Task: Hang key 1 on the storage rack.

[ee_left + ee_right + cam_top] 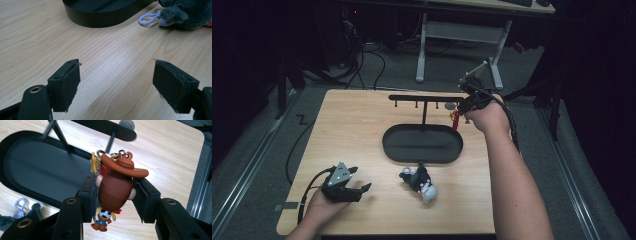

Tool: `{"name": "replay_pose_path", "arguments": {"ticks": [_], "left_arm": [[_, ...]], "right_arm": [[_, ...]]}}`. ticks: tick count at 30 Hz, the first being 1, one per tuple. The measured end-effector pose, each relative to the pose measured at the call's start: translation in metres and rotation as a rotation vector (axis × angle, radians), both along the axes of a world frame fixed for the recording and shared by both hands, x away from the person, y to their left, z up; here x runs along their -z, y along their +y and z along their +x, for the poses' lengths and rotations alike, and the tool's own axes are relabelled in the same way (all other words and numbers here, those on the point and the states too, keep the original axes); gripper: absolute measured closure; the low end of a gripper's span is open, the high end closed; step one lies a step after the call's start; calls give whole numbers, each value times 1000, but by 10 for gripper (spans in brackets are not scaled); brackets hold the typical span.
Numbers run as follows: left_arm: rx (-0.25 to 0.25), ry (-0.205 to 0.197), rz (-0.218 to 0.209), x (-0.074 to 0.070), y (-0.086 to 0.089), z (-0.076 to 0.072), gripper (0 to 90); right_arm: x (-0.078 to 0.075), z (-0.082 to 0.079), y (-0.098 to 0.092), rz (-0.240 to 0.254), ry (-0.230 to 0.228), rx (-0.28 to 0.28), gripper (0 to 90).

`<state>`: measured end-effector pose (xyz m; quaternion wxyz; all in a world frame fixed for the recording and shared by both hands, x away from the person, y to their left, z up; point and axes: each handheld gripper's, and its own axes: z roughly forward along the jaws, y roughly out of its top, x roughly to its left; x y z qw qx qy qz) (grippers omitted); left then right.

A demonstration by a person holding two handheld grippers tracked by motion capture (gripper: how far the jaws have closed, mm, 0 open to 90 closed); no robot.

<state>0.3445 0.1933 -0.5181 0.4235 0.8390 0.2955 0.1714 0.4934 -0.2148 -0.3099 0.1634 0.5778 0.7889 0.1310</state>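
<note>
A cowboy figure keychain (pixel 115 181) with a brown hat and a metal ring hangs upside down between the jaws of my right gripper (pixel 114 195), which is shut on it. In the high view that gripper (pixel 460 107) holds the keychain (pixel 455 120) just under the right end of the black hook rack (pixel 424 98). The ring sits close to a hook peg (pixel 110 143); I cannot tell if they touch. The rack rises from a black oval tray (pixel 422 143). My left gripper (pixel 362 179) rests on the table at the front left, open (pixel 116 72), nothing between its jaws.
A grey, black and white plush toy (pixel 419 181) with a pale blue clip (pixel 148 18) lies on the wooden table just in front of the tray (pixel 100 15). A small round grey object (pixel 450 105) sits by the rack's right end. The table edge is close on the right.
</note>
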Motion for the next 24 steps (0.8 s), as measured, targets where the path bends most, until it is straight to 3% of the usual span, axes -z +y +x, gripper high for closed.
{"name": "replay_pose_path", "arguments": {"ticks": [7,10,11,12,15,17,24], "left_arm": [[4,4,5,1,-1,0,223],[3,0,4,1,-2,0,223],[3,0,4,1,-2,0,223],[5,1,5,1,-2,0,223],[7,1,8,2,-3,0,223],[11,3,12,2,-3,0,223],[11,3,13,2,-4,0,223]], "right_arm": [[16,-4,-16,13,22,29,561],[34,-5,-20,24,38,32,560],[34,-5,-20,24,38,32,560],[46,-5,-21,32,48,33,559],[54,-5,-20,41,58,32,559],[68,-4,-17,57,64,34,558],[85,0,-10,65,56,33,554]]}}
